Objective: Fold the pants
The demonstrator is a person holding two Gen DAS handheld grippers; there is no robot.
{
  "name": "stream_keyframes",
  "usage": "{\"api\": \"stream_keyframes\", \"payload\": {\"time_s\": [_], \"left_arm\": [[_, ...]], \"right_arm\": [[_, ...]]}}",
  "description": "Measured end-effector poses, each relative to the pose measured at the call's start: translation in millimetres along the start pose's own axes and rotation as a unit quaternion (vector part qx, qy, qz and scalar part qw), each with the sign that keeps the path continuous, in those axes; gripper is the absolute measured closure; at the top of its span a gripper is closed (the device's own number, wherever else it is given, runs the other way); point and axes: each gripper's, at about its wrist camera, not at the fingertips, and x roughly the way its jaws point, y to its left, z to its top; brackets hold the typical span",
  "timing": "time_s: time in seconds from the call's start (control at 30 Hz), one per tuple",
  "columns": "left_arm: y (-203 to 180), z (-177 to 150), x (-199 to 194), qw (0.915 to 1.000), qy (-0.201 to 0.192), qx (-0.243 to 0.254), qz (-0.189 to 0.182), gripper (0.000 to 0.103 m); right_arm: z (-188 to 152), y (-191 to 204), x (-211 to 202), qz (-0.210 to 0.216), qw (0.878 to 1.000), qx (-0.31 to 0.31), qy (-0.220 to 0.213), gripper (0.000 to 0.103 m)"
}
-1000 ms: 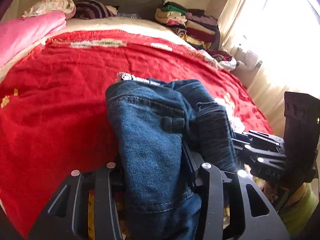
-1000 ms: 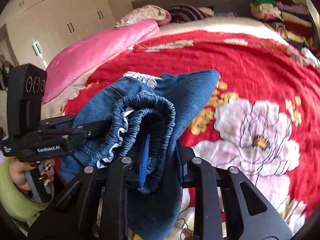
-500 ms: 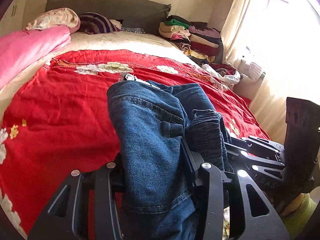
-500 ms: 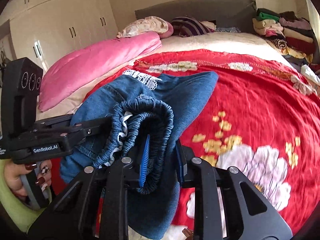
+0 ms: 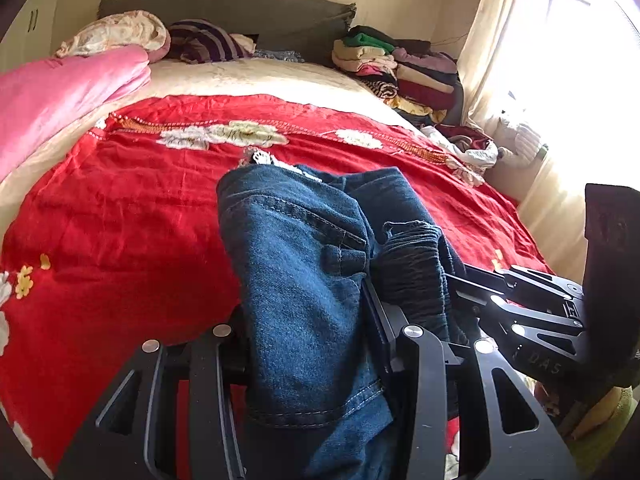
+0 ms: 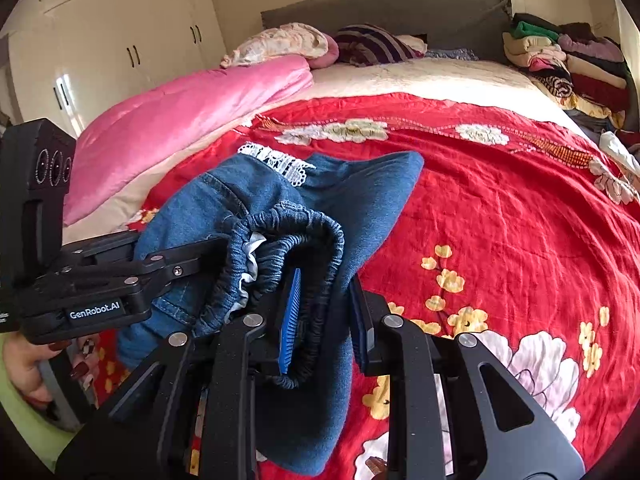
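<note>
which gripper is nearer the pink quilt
Left. The left gripper holds the jeans on the side toward the pink quilt; the right gripper grips the waistband farther from it.

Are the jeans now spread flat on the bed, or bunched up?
Bunched up: the jeans hang in folds, lifted off the red bedspread between both tools.
</note>
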Motion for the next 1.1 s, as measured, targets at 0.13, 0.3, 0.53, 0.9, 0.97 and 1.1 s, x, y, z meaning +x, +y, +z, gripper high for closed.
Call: {"api": "stream_keyframes", "payload": {"time_s": [0.13,0.3,0.53,0.9,0.97,1.1], "left_arm": [[7,-6,12,0.9998,0.016,-0.002,0.01,0.059],[16,-11,18,0.9995,0.023,-0.01,0.016,0.052],[22,-20,31,0.9988,0.042,-0.015,0.022,0.043],[26,-26,35,0.9983,0.047,-0.024,0.024,0.04],[27,-25,33,0.9983,0.046,-0.026,0.024,0.038],[24,-25,23,0.9986,0.04,-0.02,0.028,0.03]], "right_arm": [[-9,-7,13,-0.01,1.0,0.01,0.02,0.086],[-18,-17,17,-0.013,0.999,0.031,0.031,0.084],[-22,-18,24,-0.039,0.997,0.037,0.051,0.074],[-22,-20,25,-0.061,0.995,0.043,0.062,0.06],[-21,-19,20,-0.064,0.996,0.042,0.056,0.055],[-20,-18,6,-0.066,0.996,0.037,0.041,0.041]]}}
